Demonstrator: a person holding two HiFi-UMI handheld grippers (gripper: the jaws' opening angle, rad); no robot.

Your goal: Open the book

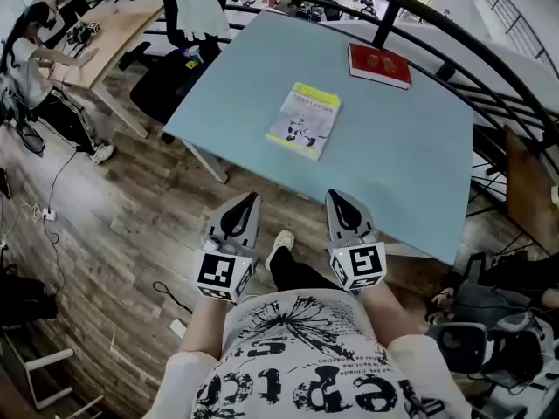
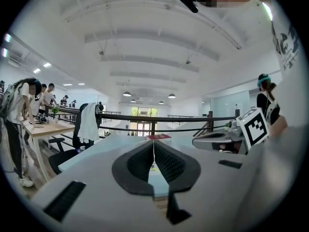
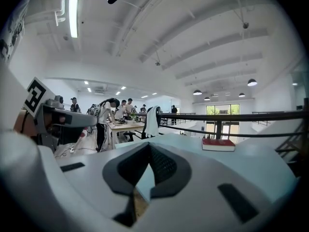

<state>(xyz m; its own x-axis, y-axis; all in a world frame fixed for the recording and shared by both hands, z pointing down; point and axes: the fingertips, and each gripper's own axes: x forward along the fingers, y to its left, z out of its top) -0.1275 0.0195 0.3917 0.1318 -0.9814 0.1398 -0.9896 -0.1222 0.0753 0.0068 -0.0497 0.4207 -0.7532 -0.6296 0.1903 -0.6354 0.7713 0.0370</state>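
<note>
The book (image 1: pixel 304 120), thin with a yellow and white cover, lies flat and closed, cover up, near the middle of the pale blue table (image 1: pixel 410 164). A red book (image 1: pixel 379 65) lies well apart from it at the far edge. The left gripper (image 1: pixel 251 199) and right gripper (image 1: pixel 336 197) hang side by side at the table's near edge, well short of the book, each with its jaws pressed together on nothing.
</note>
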